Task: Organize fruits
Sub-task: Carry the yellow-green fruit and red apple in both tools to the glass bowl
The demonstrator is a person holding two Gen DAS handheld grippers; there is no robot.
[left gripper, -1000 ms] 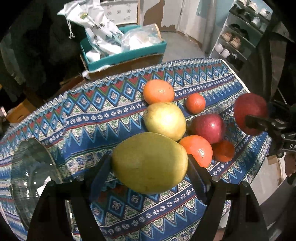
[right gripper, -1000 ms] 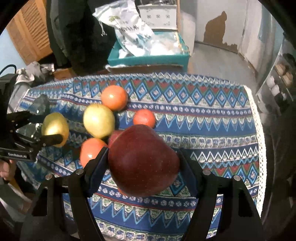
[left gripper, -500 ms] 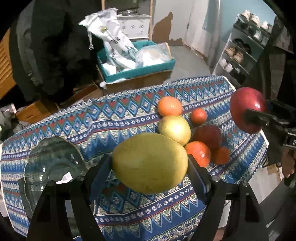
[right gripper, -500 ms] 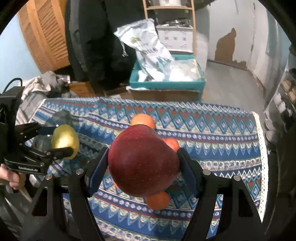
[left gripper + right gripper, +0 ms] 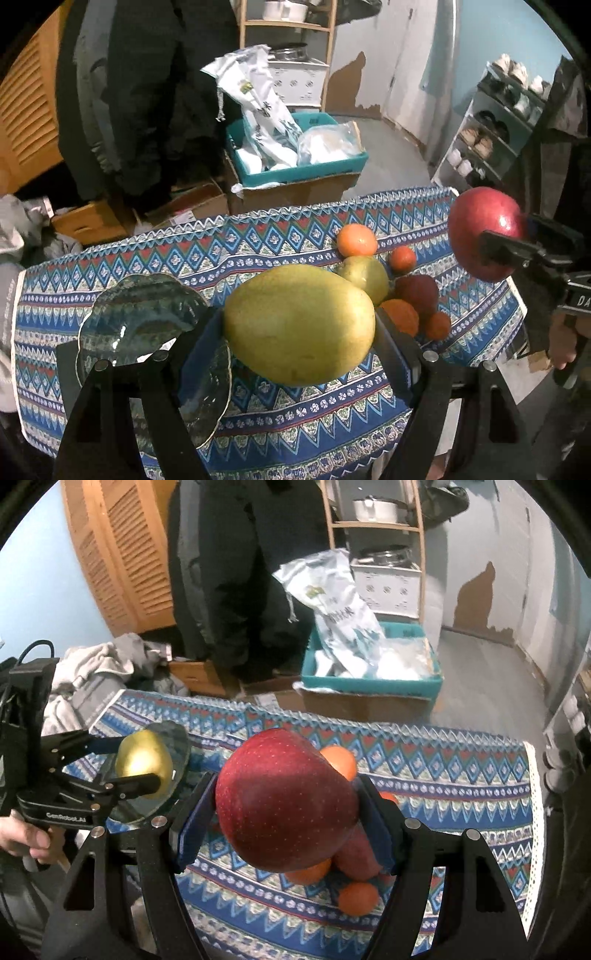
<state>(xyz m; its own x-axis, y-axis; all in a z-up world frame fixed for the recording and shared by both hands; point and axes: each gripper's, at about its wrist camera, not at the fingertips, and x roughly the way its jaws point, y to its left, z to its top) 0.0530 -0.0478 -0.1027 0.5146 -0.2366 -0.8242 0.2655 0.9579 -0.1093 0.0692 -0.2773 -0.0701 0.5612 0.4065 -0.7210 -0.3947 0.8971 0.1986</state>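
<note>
My left gripper (image 5: 299, 332) is shut on a large yellow-green pear (image 5: 299, 325), held well above the patterned tablecloth (image 5: 280, 413). A clear glass plate (image 5: 140, 325) lies on the cloth below and to the left of it. My right gripper (image 5: 286, 823) is shut on a big red apple (image 5: 284, 805), also lifted off the table. In the left wrist view that red apple (image 5: 484, 229) hangs at the right. On the cloth remain a yellow pear (image 5: 364, 277), a red apple (image 5: 417, 295) and several oranges (image 5: 356, 240). In the right wrist view the held pear (image 5: 144, 764) shows at the left, over the plate (image 5: 177, 771).
Behind the table a teal crate (image 5: 295, 173) with white bags sits on a cardboard box (image 5: 295, 192). A person in dark clothes (image 5: 140, 103) stands at the far side. A shoe rack (image 5: 491, 136) is at the right, a heap of grey cloth (image 5: 96, 675) at the left.
Both grippers have risen with their fruit and pulled back from the table. More of the room and the whole glass plate now show; the fruit on the cloth looks smaller.
</note>
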